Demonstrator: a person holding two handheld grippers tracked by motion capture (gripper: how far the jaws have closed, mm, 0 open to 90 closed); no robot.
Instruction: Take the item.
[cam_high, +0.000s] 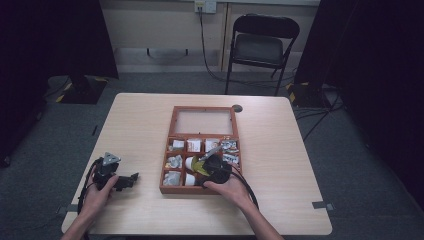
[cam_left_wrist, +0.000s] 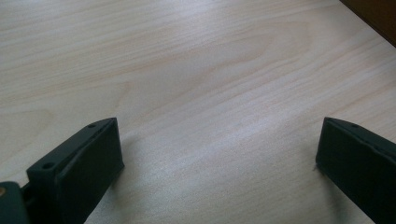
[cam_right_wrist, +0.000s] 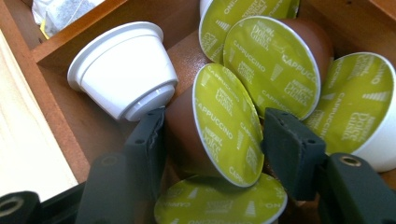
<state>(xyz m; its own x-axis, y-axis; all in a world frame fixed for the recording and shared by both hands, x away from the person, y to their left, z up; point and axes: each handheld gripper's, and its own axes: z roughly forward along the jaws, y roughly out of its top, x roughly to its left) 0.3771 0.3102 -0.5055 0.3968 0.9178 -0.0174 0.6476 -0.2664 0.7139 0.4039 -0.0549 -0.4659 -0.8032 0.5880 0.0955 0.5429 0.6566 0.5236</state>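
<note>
One capsule (cam_right_wrist: 219, 126) between gripper (cam_right_wrist: 212, 135) pads

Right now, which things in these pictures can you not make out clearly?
- High view: the packets in the wooden box are too small to identify.
- High view: the right gripper and hand cover the compartment beneath.
- Right gripper view: whether the jaws press the brown capsule is unclear.
- Left gripper view: the box corner is cut off by the edge.

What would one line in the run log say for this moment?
right gripper: shut on cappuccino capsule | place: wooden box compartment | left gripper: open, nothing between the jaws, over table
</note>
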